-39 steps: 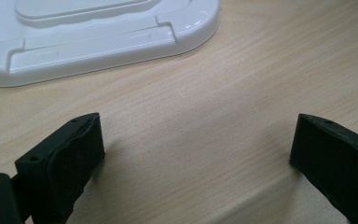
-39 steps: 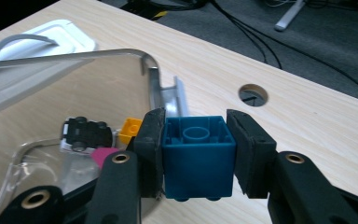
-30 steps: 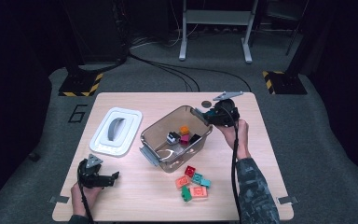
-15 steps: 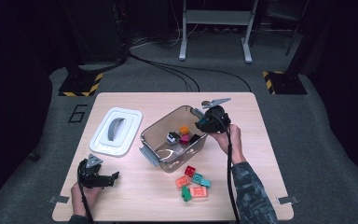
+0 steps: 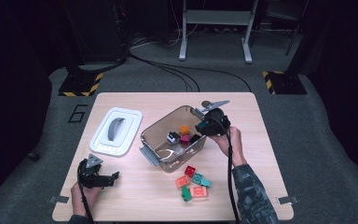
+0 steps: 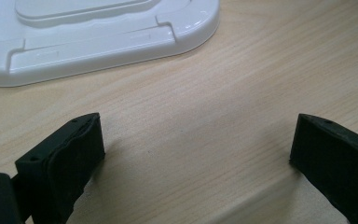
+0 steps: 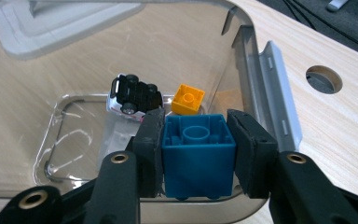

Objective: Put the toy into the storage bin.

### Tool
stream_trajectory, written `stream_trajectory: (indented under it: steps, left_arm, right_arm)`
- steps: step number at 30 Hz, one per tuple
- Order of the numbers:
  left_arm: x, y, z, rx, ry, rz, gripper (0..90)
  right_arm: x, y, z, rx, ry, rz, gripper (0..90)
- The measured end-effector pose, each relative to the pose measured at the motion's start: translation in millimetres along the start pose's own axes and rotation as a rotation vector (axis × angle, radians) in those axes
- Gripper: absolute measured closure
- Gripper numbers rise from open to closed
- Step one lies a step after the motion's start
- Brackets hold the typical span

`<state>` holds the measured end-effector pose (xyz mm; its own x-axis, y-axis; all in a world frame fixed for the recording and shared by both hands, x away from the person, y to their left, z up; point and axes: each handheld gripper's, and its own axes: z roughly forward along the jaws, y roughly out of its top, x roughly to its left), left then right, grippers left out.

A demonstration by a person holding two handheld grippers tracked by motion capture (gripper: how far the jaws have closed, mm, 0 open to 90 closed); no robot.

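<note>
A blue brick (image 7: 199, 156) is pinched between the two pads of the right tool (image 7: 199, 154), stud side facing the camera, and hangs over the open mouth of the clear bin (image 5: 154, 156), just inside its near rim. The grip sits on two opposite flat faces, which judging by the pose keeps the brick square and lets it drop cleanly once the pads part. Below it, on the bin floor, lie an orange brick (image 7: 188, 99) and a small toy car (image 7: 134, 95) tipped on its side; in the high view a dark pink brick (image 5: 185, 138) lies beside them. The bin stands at an angle near the middle of the table (image 5: 261, 140), its grey latch (image 7: 279, 102) folded outward, so that the opening is free for loading.

Loose bricks (image 5: 192, 183), red, teal, green and salmon, lie in a cluster on the table in front of the bin, probably the stock waiting to go in. The white lid (image 5: 116, 130) lies flat to the left, well apart from the bin.

The right hand (image 5: 226, 140) reaches forward from the near edge, forearm slanting inward, the tool tipped down into the bin. The left tool (image 5: 98, 177) rests low on the table near the front left corner, its pads spread wide with nothing between them, pointing toward the lid.
</note>
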<state>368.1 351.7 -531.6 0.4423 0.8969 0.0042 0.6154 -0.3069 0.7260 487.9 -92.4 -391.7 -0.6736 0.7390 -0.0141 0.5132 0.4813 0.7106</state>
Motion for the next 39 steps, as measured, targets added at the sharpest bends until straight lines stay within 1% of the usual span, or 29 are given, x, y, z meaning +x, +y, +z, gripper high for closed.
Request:
stream_trajectory:
  steps: [1, 3, 4, 6, 7, 8, 9, 10, 11, 12, 13, 14, 16, 17, 21, 23, 24, 25, 27, 28, 29, 30, 31, 32, 35, 39]
  left_arm:
    - [0.0, 0.0, 0.0, 0.000, 0.000, 0.000, 2.8]
    - [0.0, 0.0, 0.0, 0.000, 0.000, 0.000, 2.8]
    - [0.0, 0.0, 0.0, 0.000, 0.000, 0.000, 2.8]
    - [0.0, 0.0, 0.0, 0.000, 0.000, 0.000, 2.8]
    - [0.0, 0.0, 0.0, 0.000, 0.000, 0.000, 2.8]
    - [0.0, 0.0, 0.0, 0.000, 0.001, 0.000, 2.8]
    - [-0.1, 0.0, 0.0, 0.000, 0.001, 0.000, 2.8]
    - [0.0, 0.0, 0.0, 0.000, 0.000, 0.000, 2.8]
    - [-0.1, 0.0, 0.0, 0.000, 0.001, 0.000, 2.8]
    - [-0.1, 0.0, 0.0, 0.000, 0.001, 0.000, 2.8]
    - [0.0, 0.0, 0.0, 0.000, 0.000, 0.000, 2.8]
    - [0.0, 0.0, 0.0, 0.000, 0.000, 0.000, 2.8]
    - [0.0, 0.0, 0.0, 0.000, 0.000, 0.000, 2.8]
    - [-0.1, 0.0, 0.0, 0.000, 0.000, -0.001, 2.7]
    - [-0.1, 0.0, 0.0, 0.000, 0.001, -0.001, 2.8]
    - [-0.1, 0.0, 0.0, 0.000, 0.000, 0.000, 2.8]
    - [-0.1, 0.0, 0.0, 0.000, 0.000, 0.000, 2.8]
    - [-0.1, 0.0, 0.0, 0.000, 0.000, 0.000, 2.8]
    - [-0.1, 0.0, 0.0, 0.000, 0.000, 0.000, 2.7]
    - [-0.1, 0.0, 0.0, 0.000, 0.000, 0.000, 2.8]
    - [-0.1, 0.0, 0.0, 0.000, 0.000, -0.001, 2.8]
    - [-0.1, 0.0, 0.0, 0.000, 0.000, -0.001, 2.8]
    - [-0.1, 0.0, 0.0, 0.000, 0.000, -0.001, 2.8]
    - [0.2, 0.4, -0.6, 0.008, -0.004, 0.000, 2.7]
    - [0.3, 0.4, -0.5, 0.006, -0.003, 0.001, 2.7]
    - [0.4, 0.4, -0.3, 0.005, -0.002, 0.002, 2.8]
  right_arm:
    - [1.7, -0.1, 0.9, 0.017, -0.006, -0.002, 54.5]
    - [1.9, -0.7, 0.5, 0.017, -0.007, -0.008, 52.7]
    - [2.4, -1.0, 0.2, 0.014, -0.008, -0.001, 49.9]
    - [2.2, -1.7, -1.8, 0.009, -0.011, -0.006, 46.3]
    - [2.2, -1.7, -1.8, 0.009, -0.011, -0.006, 46.3]
    - [2.4, -2.2, -3.3, 0.003, -0.011, -0.009, 42.9]
    - [2.8, -4.1, -9.5, -0.016, -0.011, -0.003, 35.9]
    - [3.4, -4.8, -11.8, -0.023, -0.008, 0.006, 34.0]
    - [2.8, -5.7, -14.2, -0.029, -0.006, -0.002, 31.3]
    - [2.8, -5.7, -14.2, -0.029, -0.006, -0.002, 31.3]
    - [3.1, -6.7, -17.3, -0.037, -0.003, 0.007, 28.3]
    - [3.2, -9.4, -24.8, -0.062, 0.001, 0.007, 23.2]
    - [3.7, -10.8, -28.2, -0.071, 0.002, 0.009, 21.7]
    - [4.5, -14.1, -34.9, -0.082, 0.005, 0.010, 18.9]
    - [5.9, -20.0, -42.2, -0.087, 0.008, 0.014, 15.4]
    - [8.0, -30.5, -48.5, -0.096, 0.009, 0.008, 14.2]
    - [8.0, -30.5, -48.5, -0.096, 0.009, 0.008, 14.2]
    - [10.0, -38.7, -50.9, -0.096, 0.010, 0.012, 13.5]
    - [11.0, -48.0, -51.8, -0.092, 0.015, 0.012, 12.5]
    - [12.3, -52.8, -51.9, -0.086, 0.012, 0.022, 12.2]
    - [12.6, -57.8, -51.5, -0.082, 0.015, 0.021, 11.2]
    - [12.6, -57.8, -51.5, -0.082, 0.015, 0.021, 11.2]
    - [13.3, -62.6, -50.7, -0.076, 0.020, 0.027, 11.2]
    - [14.9, -72.7, -48.8, -0.064, 0.019, 0.029, 10.6]
    - [17.6, -85.7, -45.3, -0.047, 0.021, 0.036, 10.4]
    - [23.1, -99.6, -41.7, -0.035, 0.037, 0.050, 10.0]
